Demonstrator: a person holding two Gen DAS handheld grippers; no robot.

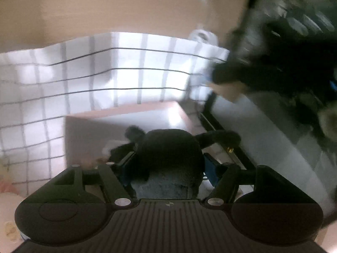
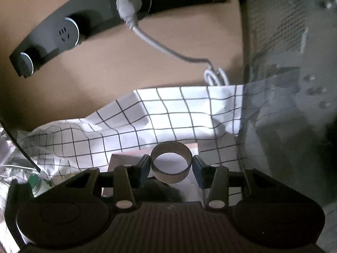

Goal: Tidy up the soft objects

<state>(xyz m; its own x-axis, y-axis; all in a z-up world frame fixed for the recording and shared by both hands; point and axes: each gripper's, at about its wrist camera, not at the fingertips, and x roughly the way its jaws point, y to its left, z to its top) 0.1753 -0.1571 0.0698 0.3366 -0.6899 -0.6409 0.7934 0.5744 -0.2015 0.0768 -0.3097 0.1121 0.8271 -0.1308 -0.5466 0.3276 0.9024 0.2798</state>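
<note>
Between the blue pads of the left gripper (image 1: 166, 166) sat a dark plush toy (image 1: 168, 147), clamped at its body, with fuzzy limbs sticking out to either side beyond the fingers. Directly ahead of and below it lay a pale pink box (image 1: 105, 124), resting on a checked cloth (image 1: 84, 67), so the toy hung just over the box's near part, and a short forward-and-down move looked like all that a drop would need. The right gripper (image 2: 171, 166) was closed on a cardboard ring (image 2: 171, 162), its open axis pointing along the fingers toward the camera, the pads pressing its two sides. That ring hovered over the same box (image 2: 126, 158) and cloth (image 2: 168, 113). Farther back on the tan surface ran a black power strip (image 2: 63, 31) with a white cable (image 2: 160, 46). Judging by these views, the left hand sat nearer to a release.
</note>
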